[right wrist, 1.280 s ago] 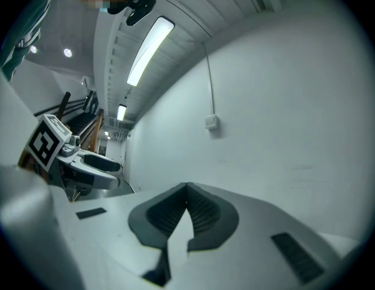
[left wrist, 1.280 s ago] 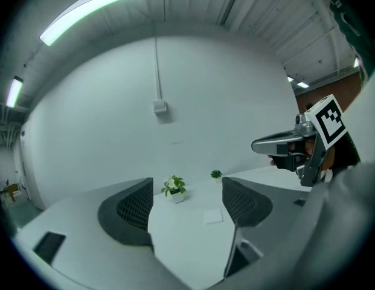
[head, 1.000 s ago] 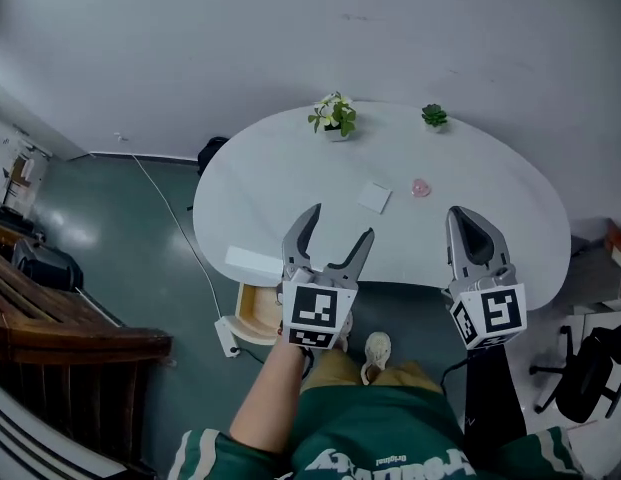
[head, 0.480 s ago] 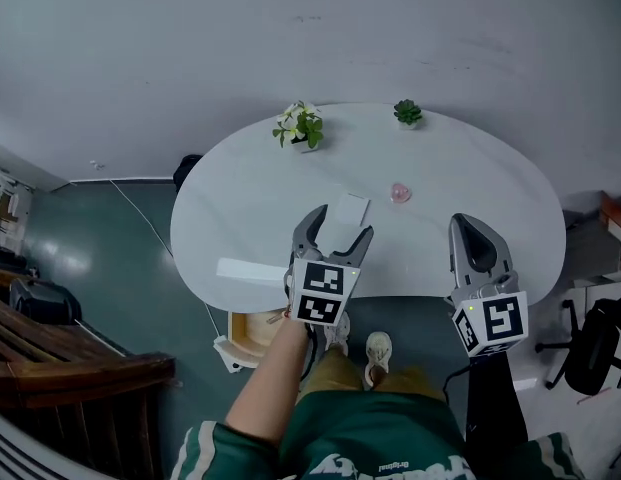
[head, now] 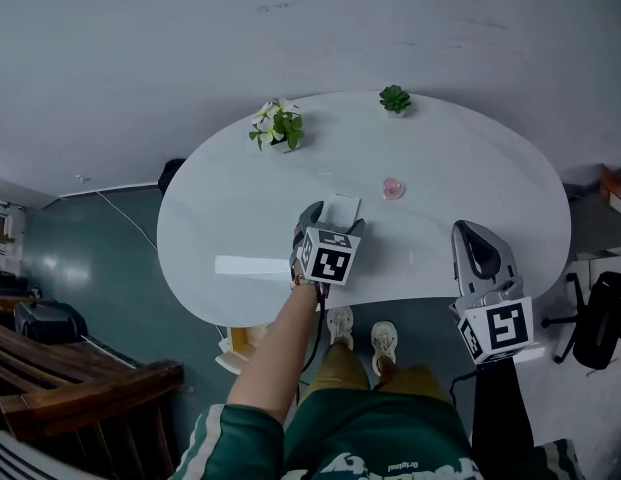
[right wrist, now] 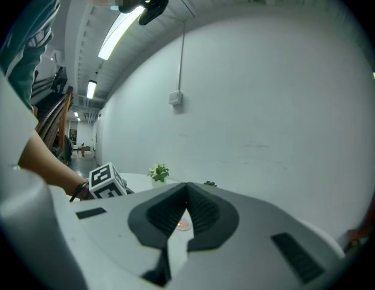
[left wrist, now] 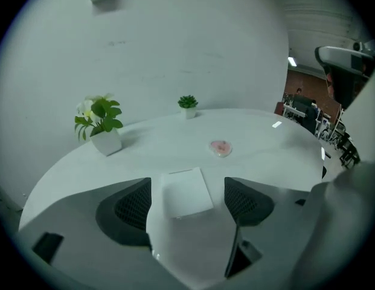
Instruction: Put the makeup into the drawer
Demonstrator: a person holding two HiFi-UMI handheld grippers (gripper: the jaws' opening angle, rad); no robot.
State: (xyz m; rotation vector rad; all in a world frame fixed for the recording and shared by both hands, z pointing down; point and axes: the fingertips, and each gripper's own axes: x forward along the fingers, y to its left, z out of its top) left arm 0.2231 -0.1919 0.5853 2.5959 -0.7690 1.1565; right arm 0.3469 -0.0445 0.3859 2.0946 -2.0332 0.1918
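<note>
A flat white square makeup case (head: 341, 208) (left wrist: 186, 191) lies on the white oval table (head: 470, 178). My left gripper (head: 333, 217) (left wrist: 188, 202) is open, low over the table, with one jaw on each side of the case and gaps to both. A small round pink makeup item (head: 393, 188) (left wrist: 220, 147) (right wrist: 183, 225) sits further back and to the right. An open wooden drawer (head: 238, 339) shows below the table's front left edge. My right gripper (head: 477, 240) (right wrist: 186, 206) is shut on nothing, held off the front right edge.
A leafy plant in a white pot (head: 276, 126) (left wrist: 101, 125) and a small green succulent (head: 395, 98) (left wrist: 188, 106) stand at the table's back edge. A white strip (head: 252, 266) lies near the front left edge. A wooden bench (head: 50, 368) and a black chair (head: 600, 318) flank the table.
My left gripper has moved forward over the table until its open jaws straddle the white case. The right gripper has stayed shut at the front right.
</note>
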